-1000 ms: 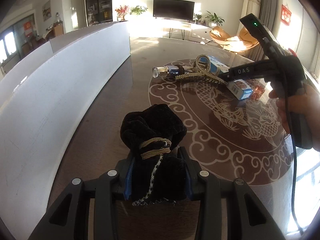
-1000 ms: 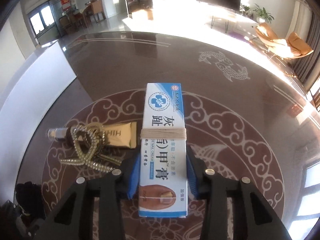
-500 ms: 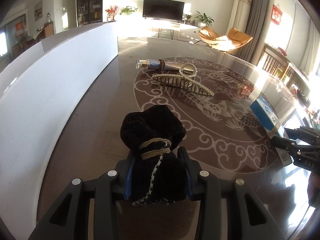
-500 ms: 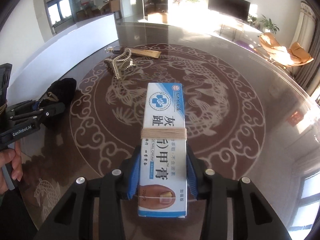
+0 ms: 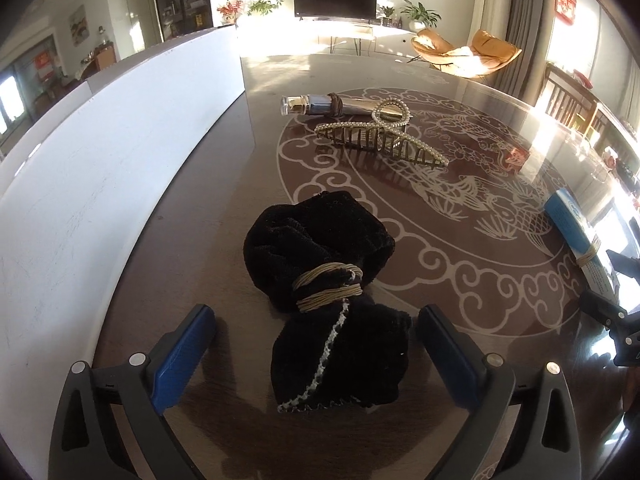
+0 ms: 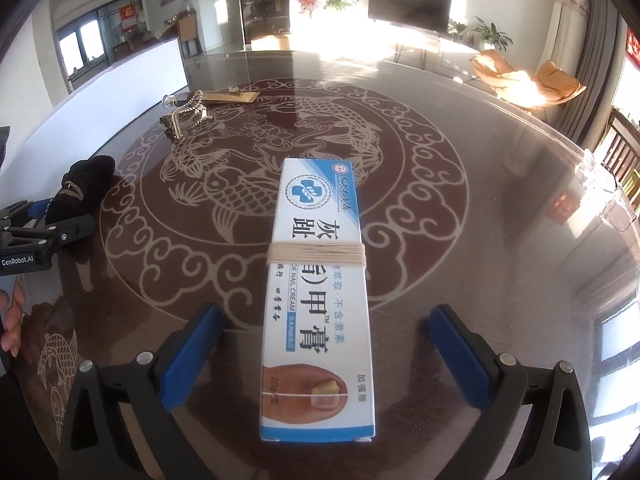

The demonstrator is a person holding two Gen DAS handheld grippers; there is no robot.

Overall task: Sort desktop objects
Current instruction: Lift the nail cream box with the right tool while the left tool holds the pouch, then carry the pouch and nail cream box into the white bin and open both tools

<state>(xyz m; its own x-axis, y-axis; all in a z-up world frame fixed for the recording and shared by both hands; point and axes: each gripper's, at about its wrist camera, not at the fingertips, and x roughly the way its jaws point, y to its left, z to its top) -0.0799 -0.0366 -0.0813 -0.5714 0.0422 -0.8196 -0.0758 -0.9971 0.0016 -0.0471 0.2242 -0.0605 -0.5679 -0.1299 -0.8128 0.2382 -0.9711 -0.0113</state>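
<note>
Between blue fingers (image 5: 182,358) lies fuzzy black cloth (image 5: 324,288).

Beyond table's (image 6: 500,184) far edge: dark television (image 6: 410,0), orange chairs (image 6: 524,76), potted plants (image 6: 486,34), red flowers (image 6: 308,0); white partition (image 5: 100,152) along left edge

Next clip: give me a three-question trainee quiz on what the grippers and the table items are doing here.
1. True or false: the right gripper is clamped on the nail cream box.
2. What lies between the left gripper pads?
3. The pearl hair clip lies: A) beside the silver tube; B) on the box; C) in a gripper.

Key: 1 false, jaws have just been opening, pads clear of it; 2 the black cloth bundle, released; 3 A.
</note>
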